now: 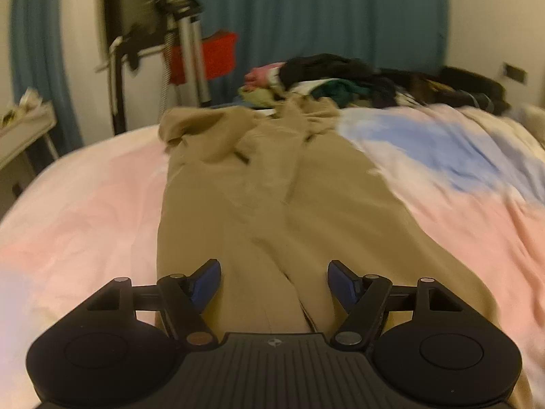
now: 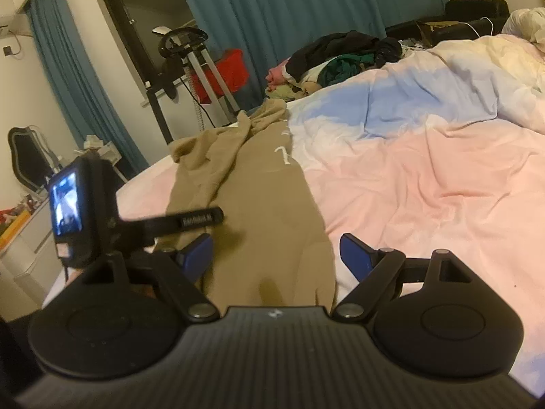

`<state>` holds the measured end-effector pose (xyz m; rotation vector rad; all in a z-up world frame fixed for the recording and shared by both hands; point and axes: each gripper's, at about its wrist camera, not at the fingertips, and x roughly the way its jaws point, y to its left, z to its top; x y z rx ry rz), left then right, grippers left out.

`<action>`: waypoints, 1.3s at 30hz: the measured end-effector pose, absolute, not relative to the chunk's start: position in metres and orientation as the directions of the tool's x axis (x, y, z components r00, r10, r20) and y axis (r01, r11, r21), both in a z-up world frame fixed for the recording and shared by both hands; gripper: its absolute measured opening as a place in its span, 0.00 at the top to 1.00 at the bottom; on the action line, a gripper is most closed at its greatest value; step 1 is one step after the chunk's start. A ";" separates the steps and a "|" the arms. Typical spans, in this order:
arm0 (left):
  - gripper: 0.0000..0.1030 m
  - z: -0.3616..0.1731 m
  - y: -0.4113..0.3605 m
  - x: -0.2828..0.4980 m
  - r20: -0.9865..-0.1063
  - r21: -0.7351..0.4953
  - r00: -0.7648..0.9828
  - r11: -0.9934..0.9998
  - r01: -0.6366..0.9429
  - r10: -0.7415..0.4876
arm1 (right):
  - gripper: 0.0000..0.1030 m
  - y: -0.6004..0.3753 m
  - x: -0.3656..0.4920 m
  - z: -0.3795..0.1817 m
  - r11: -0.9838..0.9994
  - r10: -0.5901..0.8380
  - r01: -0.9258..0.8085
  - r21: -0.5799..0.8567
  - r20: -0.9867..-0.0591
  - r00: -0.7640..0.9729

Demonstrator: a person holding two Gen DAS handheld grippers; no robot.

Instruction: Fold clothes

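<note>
Teal curtains (image 2: 289,10), red box (image 2: 226,71)

Teal curtains (image 2: 272,17) hang along white walls (image 2: 20,78); a bed with pink-and-blue bedding (image 2: 425,177) fills the room.

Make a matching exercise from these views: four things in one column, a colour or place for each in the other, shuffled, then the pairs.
Things:
1. trousers
2. curtain
3. clothes pile
4. left gripper

Descriptions:
A. teal, behind the bed
B. open, over the near end of the trousers
C. tan, laid lengthwise on the bed
D. heaped at the far edge of the bed

Pairs: 1-C, 2-A, 3-D, 4-B
</note>
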<state>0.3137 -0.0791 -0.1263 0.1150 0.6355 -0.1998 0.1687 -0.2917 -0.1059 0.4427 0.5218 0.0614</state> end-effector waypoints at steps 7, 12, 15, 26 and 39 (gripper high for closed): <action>0.30 -0.131 -0.068 0.381 -0.561 -0.044 0.814 0.988 0.148 -0.147 | 0.19 -0.303 0.188 -0.125 0.885 0.168 0.084 0.458 -0.483 0.859; 0.29 -0.129 -0.076 0.415 -0.541 -0.072 0.819 0.981 0.182 -0.192 | 0.20 -0.309 0.202 -0.137 0.868 0.185 0.101 0.486 -0.504 0.843; 0.29 -0.133 -0.085 0.435 -0.551 -0.101 0.804 0.974 0.203 -0.224 | 0.20 -0.315 0.208 -0.142 0.856 0.185 0.119 0.504 -0.512 0.839; 0.33 -0.119 -0.143 0.411 -0.578 -0.025 0.688 0.853 0.522 -0.438 | 0.19 -0.318 0.215 -0.150 0.846 0.188 0.124 0.518 -0.509 0.840; 0.18 -0.073 -0.055 0.238 -0.517 -0.236 0.693 0.862 0.449 -0.503 | 0.19 -0.322 0.198 -0.133 0.812 0.256 0.077 0.579 -0.472 0.844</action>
